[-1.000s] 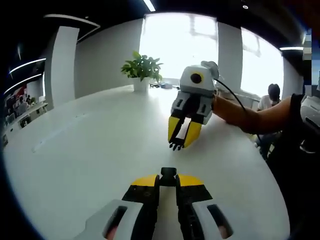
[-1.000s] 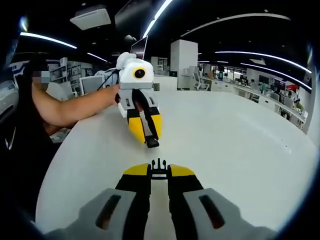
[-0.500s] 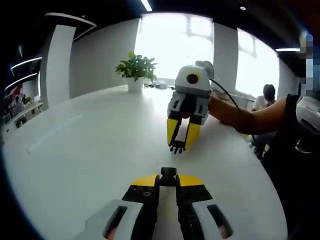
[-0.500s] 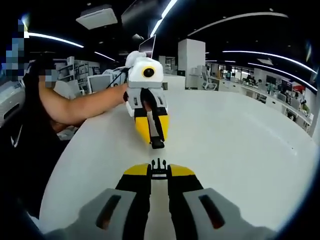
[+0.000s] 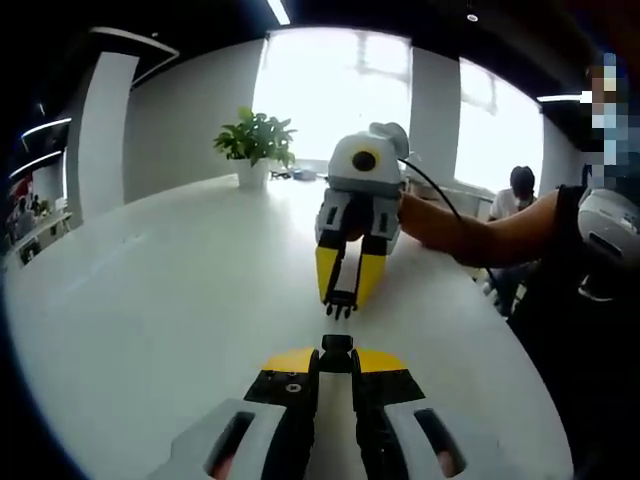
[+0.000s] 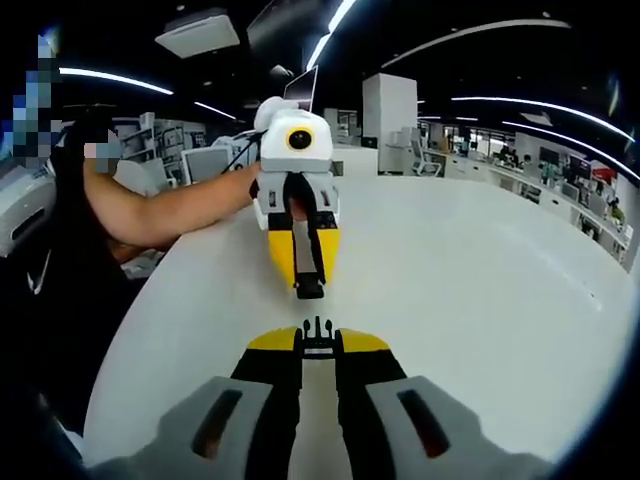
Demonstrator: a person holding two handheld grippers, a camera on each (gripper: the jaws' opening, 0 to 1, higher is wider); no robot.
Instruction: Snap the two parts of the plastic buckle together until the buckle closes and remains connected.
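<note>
— Two buckle halves, where do we have them?
— Our left gripper [image 5: 336,352] is clamped on the socket half [image 5: 337,345]; our right gripper [image 6: 318,335] pinches the pronged half [image 6: 318,326], facing it just apart above the white table [image 5: 150,290].
— Room?
— Wide bare tabletop; potted plant [image 5: 254,142] at the far edge.

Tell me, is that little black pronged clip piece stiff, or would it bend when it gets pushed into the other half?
The pronged buckle half sticks straight out of the right gripper without drooping, so probably stiff plastic. Its thin prongs likely flex slightly on entering the socket half. It looks small, likely light.
</note>
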